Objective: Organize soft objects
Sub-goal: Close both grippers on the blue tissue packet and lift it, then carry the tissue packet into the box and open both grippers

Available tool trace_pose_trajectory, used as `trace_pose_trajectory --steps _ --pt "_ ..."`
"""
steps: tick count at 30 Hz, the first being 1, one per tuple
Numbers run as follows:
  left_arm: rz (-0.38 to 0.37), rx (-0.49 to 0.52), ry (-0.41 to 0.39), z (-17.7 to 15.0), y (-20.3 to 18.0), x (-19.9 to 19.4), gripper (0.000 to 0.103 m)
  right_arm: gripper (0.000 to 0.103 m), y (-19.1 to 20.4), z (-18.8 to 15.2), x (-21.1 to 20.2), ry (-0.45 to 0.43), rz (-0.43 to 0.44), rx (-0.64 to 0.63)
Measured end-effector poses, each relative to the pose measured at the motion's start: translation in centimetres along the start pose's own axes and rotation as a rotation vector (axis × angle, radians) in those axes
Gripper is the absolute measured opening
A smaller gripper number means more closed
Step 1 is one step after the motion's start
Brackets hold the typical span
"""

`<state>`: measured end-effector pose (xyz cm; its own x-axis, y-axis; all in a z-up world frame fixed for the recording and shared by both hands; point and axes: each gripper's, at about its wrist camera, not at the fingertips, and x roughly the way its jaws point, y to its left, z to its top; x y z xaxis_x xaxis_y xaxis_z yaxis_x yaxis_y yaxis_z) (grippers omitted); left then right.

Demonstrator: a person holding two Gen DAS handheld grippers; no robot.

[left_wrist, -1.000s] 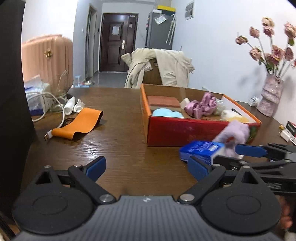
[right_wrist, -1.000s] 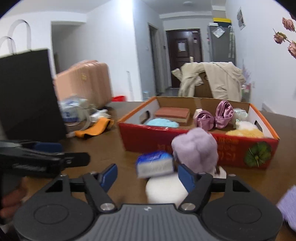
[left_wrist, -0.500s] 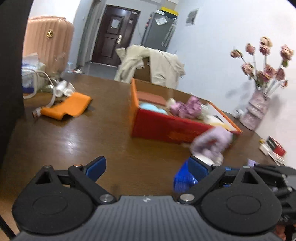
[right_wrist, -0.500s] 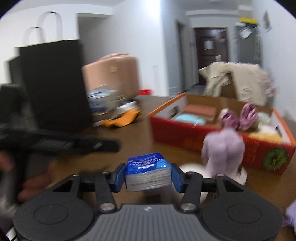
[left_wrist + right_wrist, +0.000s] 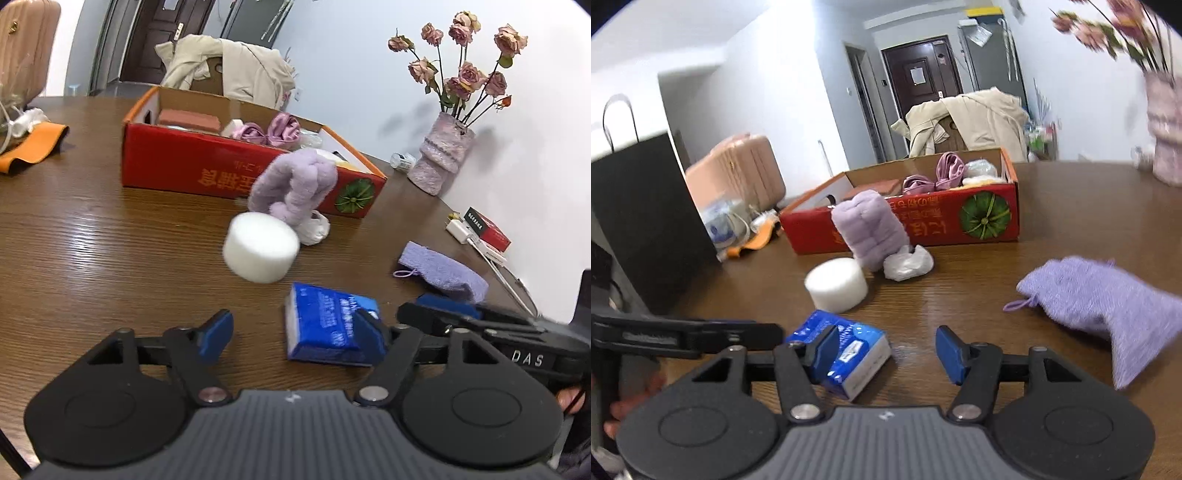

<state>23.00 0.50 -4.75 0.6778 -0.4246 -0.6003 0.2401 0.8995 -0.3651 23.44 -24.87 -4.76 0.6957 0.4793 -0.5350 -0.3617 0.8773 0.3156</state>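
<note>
A blue tissue pack [image 5: 325, 325] lies tilted on the brown table [image 5: 110, 258]. My left gripper [image 5: 293, 332] is closing around it. Its right finger touches the pack, its left finger stands well clear. In the right wrist view the pack [image 5: 857, 350] sits behind the left finger of my right gripper [image 5: 886, 350], and a wide gap separates it from the right finger. Further off stand a white foam cylinder [image 5: 260, 251], a fluffy purple plush [image 5: 295, 188], a purple mitt [image 5: 1108, 299] and the red box [image 5: 177, 162] of soft items.
A white crumpled wad [image 5: 908, 264] lies at the plush's foot. A vase of dried roses [image 5: 441, 162] and a small red packet [image 5: 484, 229] sit by the right wall. A black bag [image 5: 646, 221] stands at the left, an orange band [image 5: 29, 147] beyond.
Half a second ago my right gripper clamped the tissue pack; now the pack sits off to its left finger, unclamped. My left gripper swung right and down onto the pack, its jaws narrower.
</note>
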Motion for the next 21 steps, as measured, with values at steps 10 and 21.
trace_pose_trajectory --steps 10,21 --pt "-0.036 -0.048 0.056 0.2 -0.2 1.8 0.031 0.031 -0.2 -0.6 3.1 0.054 0.070 0.123" --pt "-0.107 -0.004 -0.146 11.4 -1.2 0.4 0.031 0.024 1.9 12.0 2.4 -0.176 0.072 -0.081"
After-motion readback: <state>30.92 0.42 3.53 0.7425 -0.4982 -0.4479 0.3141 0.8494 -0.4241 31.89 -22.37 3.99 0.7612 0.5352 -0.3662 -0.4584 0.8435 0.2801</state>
